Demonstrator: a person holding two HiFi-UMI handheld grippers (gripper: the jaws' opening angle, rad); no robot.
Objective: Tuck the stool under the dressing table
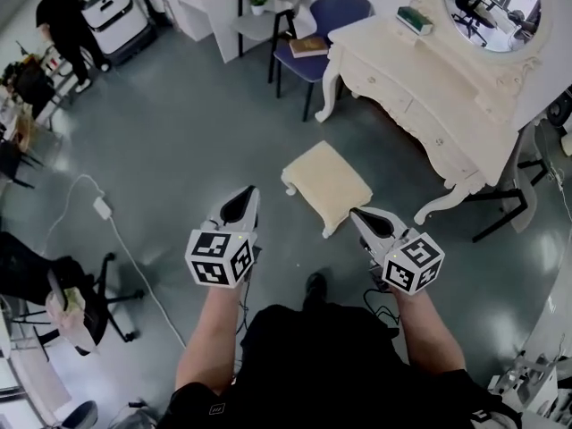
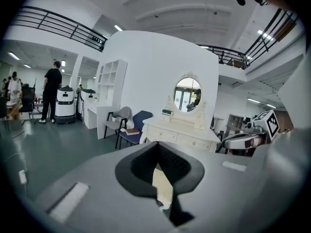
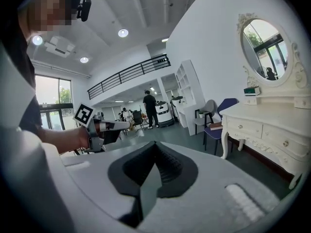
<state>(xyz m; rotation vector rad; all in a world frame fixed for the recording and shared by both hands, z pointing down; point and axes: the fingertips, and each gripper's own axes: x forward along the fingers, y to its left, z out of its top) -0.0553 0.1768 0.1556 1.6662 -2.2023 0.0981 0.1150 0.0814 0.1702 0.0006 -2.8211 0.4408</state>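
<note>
Overhead, a person in black [image 1: 63, 21] stands at far left on the glossy grey-green floor [image 1: 179, 132], where a white power adapter [image 1: 102, 208] trails a thin pale cable. Nearer the camera, the left tongs [image 1: 249, 192], grey plastic with black ribbed pads and a cube of black-and-white square markers, are clenched on nothing, their tips meeting in the left gripper view [image 2: 157, 143]. Just beyond and between the two tools stands the cream padded square stool with curved white legs [image 1: 328, 184], out in the open on the floor, well apart from the furniture it belongs to and touched by neither tool. The right tongs [image 1: 358, 213], of the same make, are likewise clenched and empty, as the right gripper view confirms [image 3: 155, 144]. Further right, the cream-white carved bench with drawers and scrolled legs [image 1: 420, 70] runs along the wall, carrying a small green box [image 1: 414, 21] under an oval framed mirror [image 1: 492, 7]. At its left end stands a blue upholstered chair [image 1: 338, 12] with a brown book [image 1: 308, 46] on the seat. No writing is legible.
</note>
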